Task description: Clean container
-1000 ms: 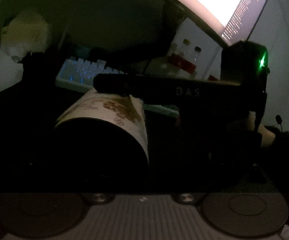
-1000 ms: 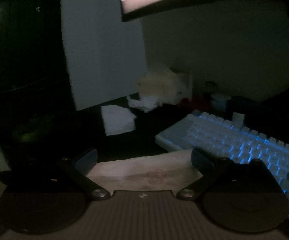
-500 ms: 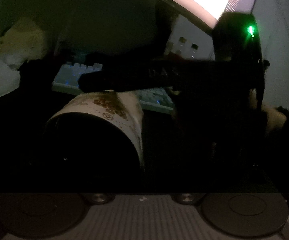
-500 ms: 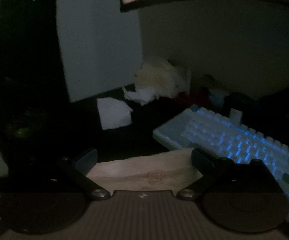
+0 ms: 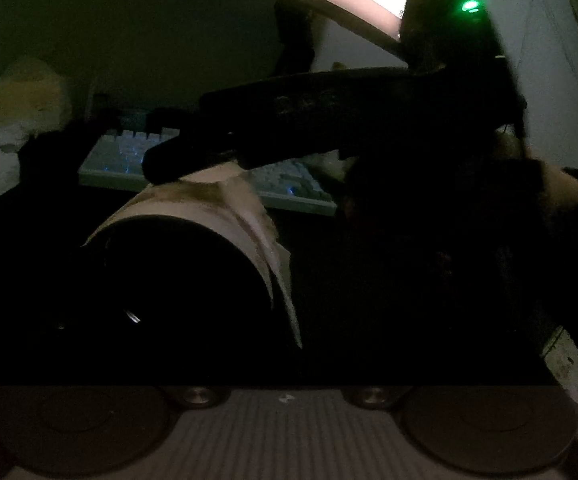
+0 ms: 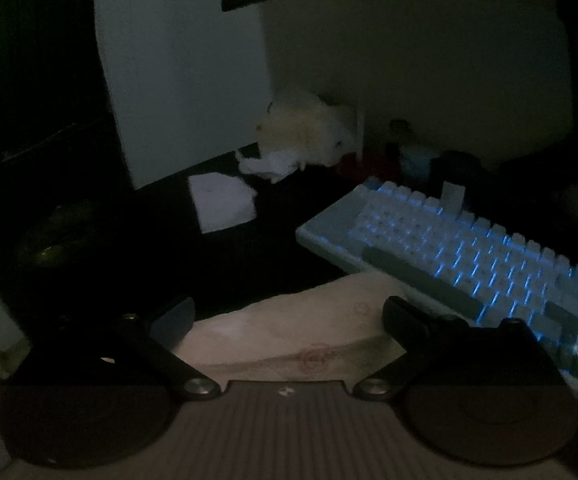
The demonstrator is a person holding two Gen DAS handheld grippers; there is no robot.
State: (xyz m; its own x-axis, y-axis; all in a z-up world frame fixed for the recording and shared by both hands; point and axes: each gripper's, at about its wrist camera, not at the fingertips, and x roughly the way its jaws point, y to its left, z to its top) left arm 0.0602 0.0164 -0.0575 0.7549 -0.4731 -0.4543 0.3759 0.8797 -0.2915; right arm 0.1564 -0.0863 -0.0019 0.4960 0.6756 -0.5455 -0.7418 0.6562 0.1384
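Dark container (image 5: pixel 177 280) lies on its side at centre of left view, mouth to camera for access; left hand-held gripper's state can't tell. Right hand-held gripper (image 6: pixel 289 320) clenched on paper wipe (image 6: pixel 289 328), draped over container's 12–3 o'clock wall for rubbing; keyboard (image 6: pixel 449 248) at 2 o'clock

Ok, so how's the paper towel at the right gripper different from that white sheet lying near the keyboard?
The paper towel is beige with reddish printed marks; the white sheet is plain. The paper towel sits between the fingers of the right gripper, draped over the dark container; the white sheet lies flat on the desk, touching neither gripper. Both are thin paper.
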